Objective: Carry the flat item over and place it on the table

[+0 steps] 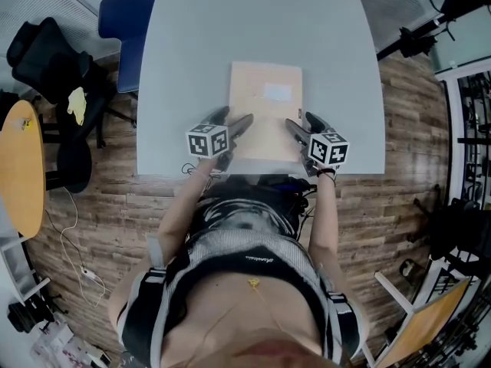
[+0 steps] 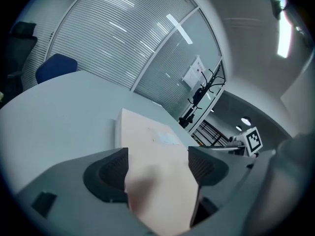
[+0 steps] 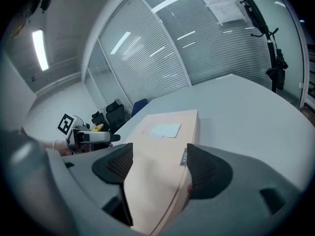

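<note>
**Q:** State of both tools?

**A:** My left gripper (image 1: 233, 118) and right gripper (image 1: 304, 123) each have their jaws closed onto the near edge of the flat cardboard box (image 1: 265, 106), one at each near corner. In both gripper views the board fills the whole gap between the pads, with no slack showing.

**Q:** Where is the box?

**A:** It runs straight ahead from both sets of jaws, lying along the grey table (image 1: 192, 52). The far end looks to be down on the surface. I cannot tell whether the near end, at my pads, is lifted.

**Q:** Appearance?

**A:** Pale tan and rectangular, with a plain top face. A white label (image 1: 277, 92) sits on the far half, towards my right gripper's side. The right gripper view shows a thin side wall, so this is a shallow box and not a single sheet.

**Q:** Handling estimate?

**A:** My judgement is that it is light and fairly stiff, as it shows no sag between the two grips. The cardboard face is smooth, so it could slip through the pads if I tilt it steeply. The edges would dent under a hard squeeze.

**Q:** Where to hold?

**A:** The two near corners, as now. A wide, symmetrical grip keeps it from twisting. Keep both grippers level with each other.
</note>
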`<action>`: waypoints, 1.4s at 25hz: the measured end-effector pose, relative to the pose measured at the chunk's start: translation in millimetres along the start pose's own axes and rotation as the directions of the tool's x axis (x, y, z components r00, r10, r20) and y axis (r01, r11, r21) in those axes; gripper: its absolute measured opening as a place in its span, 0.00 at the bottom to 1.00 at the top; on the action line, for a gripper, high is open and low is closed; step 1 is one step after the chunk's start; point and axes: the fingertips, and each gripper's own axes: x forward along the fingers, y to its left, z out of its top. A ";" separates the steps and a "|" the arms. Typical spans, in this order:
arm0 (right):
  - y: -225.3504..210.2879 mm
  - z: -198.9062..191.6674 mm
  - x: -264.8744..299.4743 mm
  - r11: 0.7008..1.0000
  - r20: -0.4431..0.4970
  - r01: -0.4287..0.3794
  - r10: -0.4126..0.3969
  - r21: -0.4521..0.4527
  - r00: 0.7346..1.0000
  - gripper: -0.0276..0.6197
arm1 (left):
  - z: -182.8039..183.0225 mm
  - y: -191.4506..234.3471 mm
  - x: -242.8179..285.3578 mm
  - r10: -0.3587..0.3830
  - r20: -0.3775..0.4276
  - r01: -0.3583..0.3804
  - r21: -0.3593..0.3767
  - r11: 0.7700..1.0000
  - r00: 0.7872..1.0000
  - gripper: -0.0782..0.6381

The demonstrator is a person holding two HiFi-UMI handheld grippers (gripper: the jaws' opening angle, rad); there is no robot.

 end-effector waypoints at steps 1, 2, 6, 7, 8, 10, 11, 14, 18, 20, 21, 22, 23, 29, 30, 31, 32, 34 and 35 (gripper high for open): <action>1.3 1.0 -1.5 1.000 0.004 -0.001 0.001 0.000 1.000 0.56 | -0.4 -1.3 -0.7 0.000 -0.001 0.000 0.005 1.000 1.000 0.62; 2.4 1.7 -2.9 1.000 0.007 -0.001 0.001 0.001 1.000 0.56 | -1.2 -2.5 -1.4 -0.002 -0.003 0.002 0.009 1.000 1.000 0.62; 9.0 1.7 -7.1 1.000 0.011 -0.011 0.011 0.002 1.000 0.54 | -2.5 -13.9 -5.3 -0.035 -0.003 0.035 0.042 0.998 0.999 0.62; 12.4 3.1 -8.3 1.000 0.014 -0.017 0.017 -0.002 1.000 0.52 | -1.7 -19.2 -6.8 -0.047 -0.003 0.047 0.068 0.997 0.999 0.62; 16.4 5.3 -9.6 1.000 0.018 -0.023 0.023 -0.011 1.000 0.50 | -0.4 -25.2 -8.5 -0.059 -0.003 0.059 0.097 0.994 0.998 0.62; 26.0 11.0 -13.2 0.999 0.031 -0.033 0.034 -0.041 0.999 0.42 | 3.3 -39.1 -12.3 -0.083 0.001 0.082 0.147 0.986 0.997 0.62; 31.4 14.1 -15.5 0.998 0.039 -0.035 0.038 -0.060 0.999 0.40 | 5.8 -46.5 -14.3 -0.096 0.006 0.094 0.164 0.982 0.995 0.62; 49.8 24.2 -22.3 0.991 0.064 -0.030 0.038 -0.127 0.997 0.35 | 17.3 -65.4 -22.3 -0.120 0.047 0.108 0.205 0.973 0.992 0.43; 77.1 42.6 -33.0 0.978 0.113 -0.037 0.061 -0.203 0.992 0.29 | 34.2 -87.8 -33.2 -0.154 0.100 0.123 0.260 0.958 0.983 0.22; 90.7 52.7 -39.8 0.971 0.142 -0.043 0.078 -0.234 0.987 0.24 | 41.3 -99.4 -38.2 -0.185 0.118 0.148 0.269 0.952 0.976 0.18; 97.8 57.4 -43.3 0.967 0.155 -0.045 0.086 -0.249 0.984 0.21 | 44.2 -104.6 -41.1 -0.199 0.125 0.160 0.271 0.949 0.972 0.16; 104.7 62.1 -46.8 0.964 0.168 -0.047 0.094 -0.263 0.981 0.19 | 46.8 -109.3 -44.0 -0.210 0.131 0.168 0.274 0.947 0.969 0.16; 111.1 66.9 -50.2 0.961 0.183 -0.048 0.101 -0.274 0.978 0.16 | 49.5 -113.9 -46.7 -0.219 0.137 0.174 0.279 0.944 0.966 0.14; 137.8 85.2 -65.0 0.948 0.244 -0.042 0.124 -0.316 0.962 0.07 | 62.7 -138.2 -61.9 -0.260 0.174 0.197 0.313 0.929 0.950 0.13; 140.8 86.8 -66.9 0.947 0.251 -0.043 0.128 -0.318 0.959 0.07 | 64.8 -141.4 -64.3 -0.265 0.180 0.199 0.318 0.927 0.947 0.13; 143.3 88.3 -68.6 0.947 0.257 -0.044 0.131 -0.319 0.958 0.07 | 66.9 -144.3 -66.3 -0.270 0.185 0.201 0.324 0.925 0.945 0.13; 145.7 89.7 -70.2 0.947 0.261 -0.046 0.135 -0.319 0.956 0.07 | 68.7 -146.8 -68.2 -0.274 0.188 0.202 0.331 0.922 0.943 0.13; 151.1 92.0 -73.0 0.947 0.269 -0.055 0.145 -0.316 0.952 0.07 | 71.7 -151.4 -71.8 -0.281 0.190 0.204 0.347 0.915 0.941 0.13; 154.0 93.2 -74.6 0.947 0.273 -0.059 0.150 -0.316 0.950 0.07 | 73.0 -153.7 -73.5 -0.285 0.191 0.204 0.355 0.912 0.939 0.13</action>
